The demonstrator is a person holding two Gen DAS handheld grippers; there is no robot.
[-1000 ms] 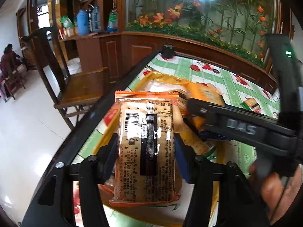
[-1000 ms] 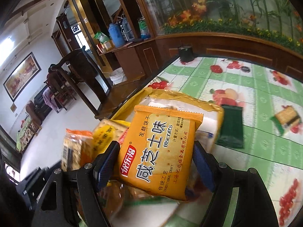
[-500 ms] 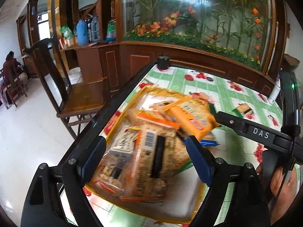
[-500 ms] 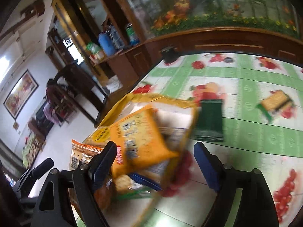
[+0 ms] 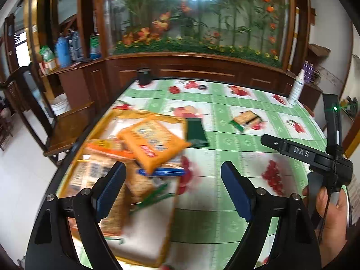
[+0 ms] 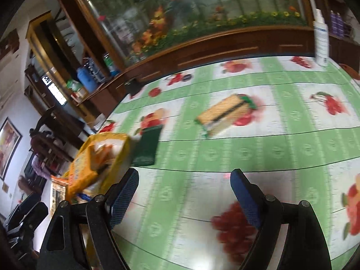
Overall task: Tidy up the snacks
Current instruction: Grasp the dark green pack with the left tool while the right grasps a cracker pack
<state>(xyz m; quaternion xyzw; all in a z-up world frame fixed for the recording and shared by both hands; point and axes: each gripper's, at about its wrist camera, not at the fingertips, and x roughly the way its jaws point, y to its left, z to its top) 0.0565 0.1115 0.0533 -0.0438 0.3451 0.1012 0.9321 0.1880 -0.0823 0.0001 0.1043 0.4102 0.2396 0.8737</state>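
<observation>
The counter [image 5: 225, 121], covered in a green and white fruit-print cloth, is ending on its left side at a dark rim, with a wooden chair [image 5: 67, 121] just beyond it and open floor past that. The far edge is running along a wood-panelled cabinet wall, where a small black object [image 5: 144, 76] is standing at the corner and a white bottle [image 5: 296, 87] is standing towards the right. The middle and right of the cloth are lying open (plenty of room there).

The left tongs [image 5: 173, 182] are standing wide with nothing between them, hanging over the right edge of the yellow tray [image 5: 144, 113]. The tray is sitting against the counter's left rim and is holding a heap of snack packs, an orange biscuit pack [image 5: 155, 142] lying on top. A dark green packet [image 5: 196, 130] is lying on the cloth just beside the tray's right side, and a green-ended cracker pack [image 5: 245, 119] is lying further right, well apart from the tray.

The right tongs [image 6: 184, 193] are also spread wide and holding nothing, hovering over bare cloth. In their view the tray [image 6: 126, 148] is lying left of the left finger, the dark green packet [image 6: 147, 147] ahead and slightly left, and the cracker pack [image 6: 225, 112] further ahead, roughly in line with the gap.
</observation>
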